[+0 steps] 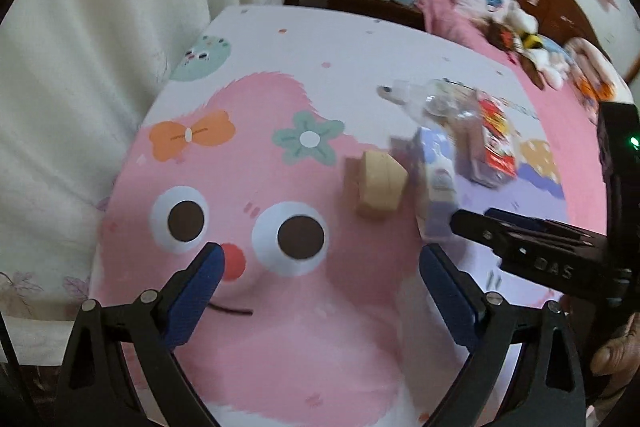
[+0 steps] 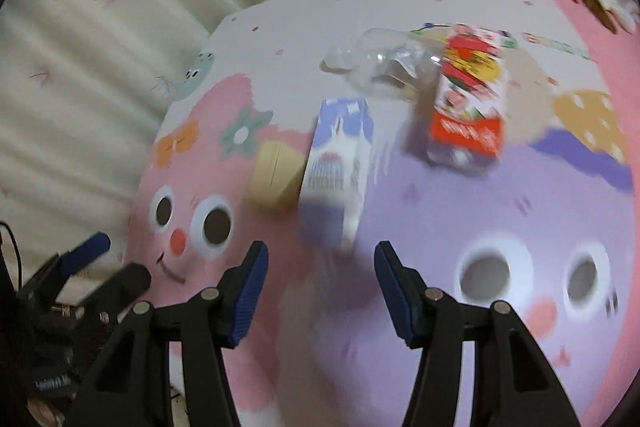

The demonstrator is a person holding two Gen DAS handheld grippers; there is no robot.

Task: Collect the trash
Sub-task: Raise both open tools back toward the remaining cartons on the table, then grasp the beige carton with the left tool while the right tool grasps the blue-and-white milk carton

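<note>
My left tongs (image 1: 320, 263) gaped empty over the cartoon tabletop (image 1: 280, 347), my right tongs (image 2: 320, 275) half-spread, gripping nothing, blurred lavender carton (image 2: 340, 163) just beyond them, tan box (image 2: 272, 175) left beside it, crumpled clear bottle (image 2: 384, 63) and red-labelled packet (image 2: 472, 99) farther, lettering unreadable.

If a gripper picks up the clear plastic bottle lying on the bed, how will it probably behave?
The clear plastic bottle looks crumpled and empty, so probably light and easily squashed. Its smooth plastic may slip. Lying on the soft bed cover, it might roll if nudged.
</note>
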